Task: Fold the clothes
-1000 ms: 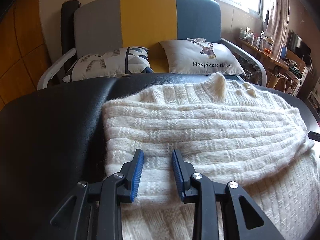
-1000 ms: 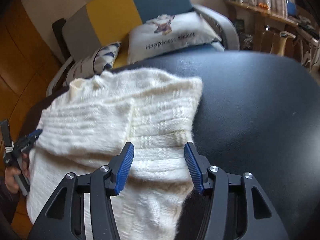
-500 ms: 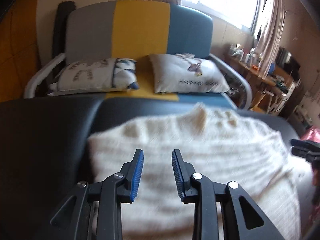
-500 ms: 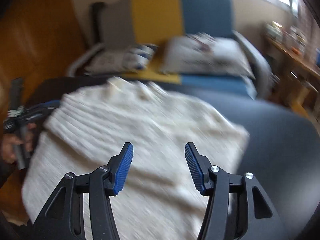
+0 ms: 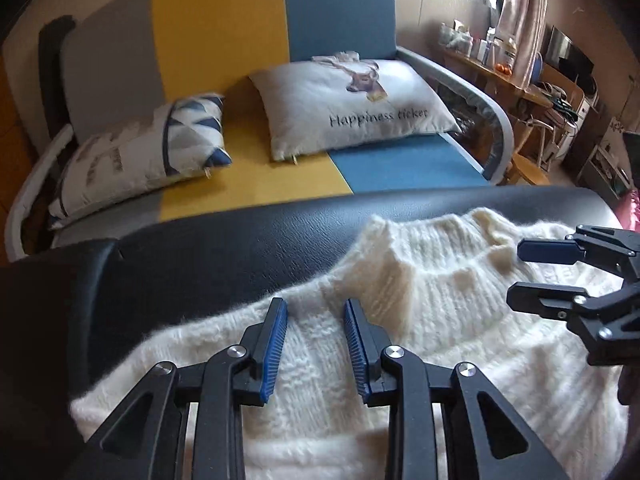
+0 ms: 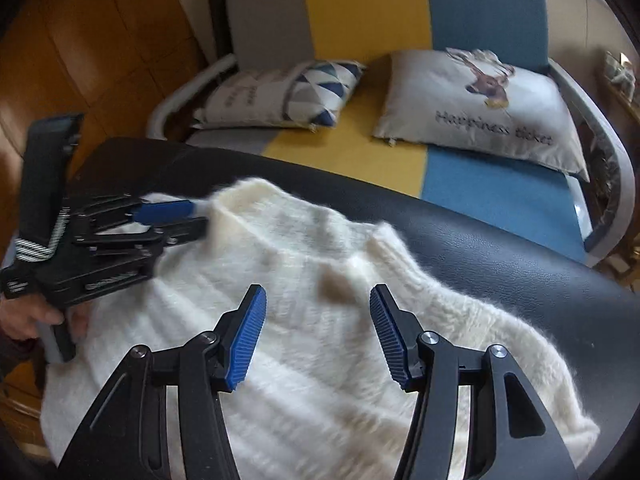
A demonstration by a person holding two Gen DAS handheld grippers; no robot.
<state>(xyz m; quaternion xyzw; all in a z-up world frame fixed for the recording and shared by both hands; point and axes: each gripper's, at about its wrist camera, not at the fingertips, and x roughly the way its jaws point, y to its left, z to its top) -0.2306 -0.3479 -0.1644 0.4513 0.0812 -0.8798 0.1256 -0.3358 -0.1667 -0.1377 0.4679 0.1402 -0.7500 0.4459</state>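
Both tools, left (image 5: 316,344) and right (image 6: 316,336), hover parted, angled down over white sweater (image 5: 440,340)

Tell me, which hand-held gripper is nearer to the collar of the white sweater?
Right. The right hand-held gripper hovers open just before the collar of the white sweater. The left hand-held gripper hangs open over the shoulder edge, off to the collar's side.

The right gripper (image 6: 316,336) hangs open above a cream sweater (image 6: 320,320) on a black surface (image 6: 520,248); the left gripper (image 6: 188,220) reaches in from the left.
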